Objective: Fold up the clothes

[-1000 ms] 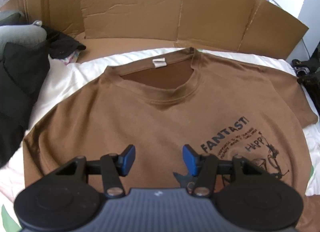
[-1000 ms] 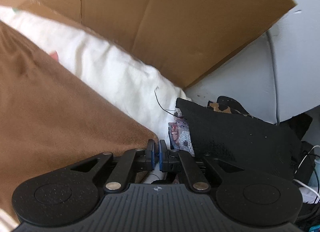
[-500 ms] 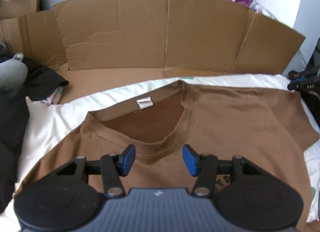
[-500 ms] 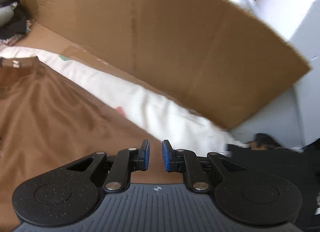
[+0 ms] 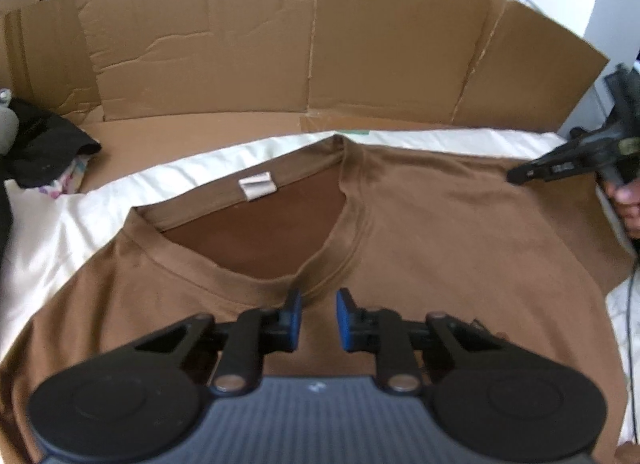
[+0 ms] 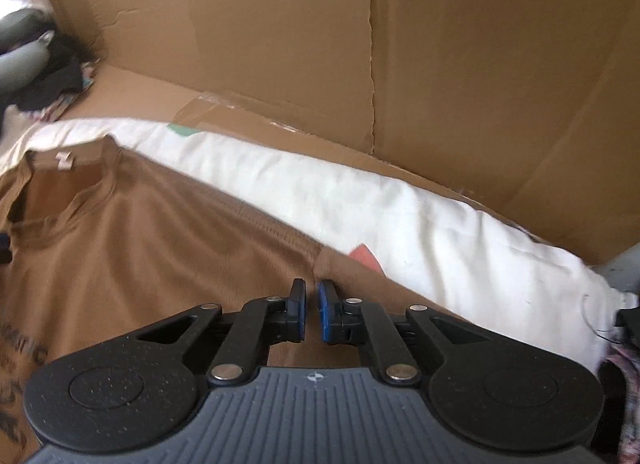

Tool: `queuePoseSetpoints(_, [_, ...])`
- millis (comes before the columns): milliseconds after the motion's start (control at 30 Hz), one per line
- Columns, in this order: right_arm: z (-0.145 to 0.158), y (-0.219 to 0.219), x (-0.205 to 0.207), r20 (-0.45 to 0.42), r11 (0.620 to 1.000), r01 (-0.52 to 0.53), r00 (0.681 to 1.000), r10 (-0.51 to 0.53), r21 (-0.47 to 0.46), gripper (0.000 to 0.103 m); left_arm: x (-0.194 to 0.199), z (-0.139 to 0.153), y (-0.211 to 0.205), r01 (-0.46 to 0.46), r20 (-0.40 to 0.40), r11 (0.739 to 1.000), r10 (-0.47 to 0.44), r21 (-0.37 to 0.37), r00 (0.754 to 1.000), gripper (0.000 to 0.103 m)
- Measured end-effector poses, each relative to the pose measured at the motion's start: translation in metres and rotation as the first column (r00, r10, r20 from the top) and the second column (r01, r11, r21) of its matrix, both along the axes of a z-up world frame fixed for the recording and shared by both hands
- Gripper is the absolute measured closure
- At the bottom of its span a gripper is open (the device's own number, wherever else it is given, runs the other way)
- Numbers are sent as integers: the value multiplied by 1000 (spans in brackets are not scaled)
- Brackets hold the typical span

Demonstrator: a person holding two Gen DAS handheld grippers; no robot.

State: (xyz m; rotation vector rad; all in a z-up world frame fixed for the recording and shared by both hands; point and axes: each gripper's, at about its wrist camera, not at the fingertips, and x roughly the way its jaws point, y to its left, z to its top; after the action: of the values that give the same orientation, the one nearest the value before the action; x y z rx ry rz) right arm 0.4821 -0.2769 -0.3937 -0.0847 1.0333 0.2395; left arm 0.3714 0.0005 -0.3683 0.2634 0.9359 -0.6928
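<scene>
Your brown T-shirt point(image 5: 420, 224) lies face up and flat on the white sheet point(image 5: 48, 224), neckline toward the cardboard wall point(image 5: 280, 44) at 12 o'clock. Your left gripper point(image 5: 318, 318) hangs over the front collar, its jaws closing to a narrow gap; the collar band shows between the blue pads, but I cannot tell whether they have cloth yet. Your right gripper point(image 6: 311, 314) sits above the shoulder seam near the sleeve, its jaws closing to a slit with nothing visibly pinched; in the left view it pokes in at 3 o'clock.

Here is what could bite you:

- If the left jaws shut on the top layer of the collar only, the front will lift away from the back and the fold will bunch.
- If the right jaws finish closing above the fabric, you will get no grip, and that side will drag when you lift.
- Uneven holds, collar centre on one side and shoulder on the other, could skew the shirt across the sheet.
- The dark clothes point(image 5: 44, 144) at 9 o'clock lie near enough to snag a swinging sleeve.
</scene>
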Motion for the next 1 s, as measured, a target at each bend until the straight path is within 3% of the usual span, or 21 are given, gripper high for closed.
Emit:
queuePoseSetpoints(267, [-12,-5,21,9,999,31,999,-31,10,93,7,-21,2,-13,-21,999,14,44,1000,82])
queuePoseSetpoints(400, [-11,-10,20,13,998,50,999,-50,23,93,11,-22,5,-44,-13,997,45,61,999,86])
queuePoseSetpoints(500, [-4,-18,18,13,997,68,998,-68,21,91,11,-16,6,-64,0,995,64,78,998,87])
queuePoseSetpoints(633, [19,-35,10,63,994,109,992,-110,15,92,8,-2,10,-77,15,996,76,47,997,87])
queuePoseSetpoints(700, [29,-49,5,78,990,124,989,-129,64,91,6,7,7,-69,29,997,68,32,997,87])
queuePoseSetpoints(1000, [24,-74,-29,40,990,139,990,-139,7,92,4,31,-42,36,68,999,-35,-2,997,87])
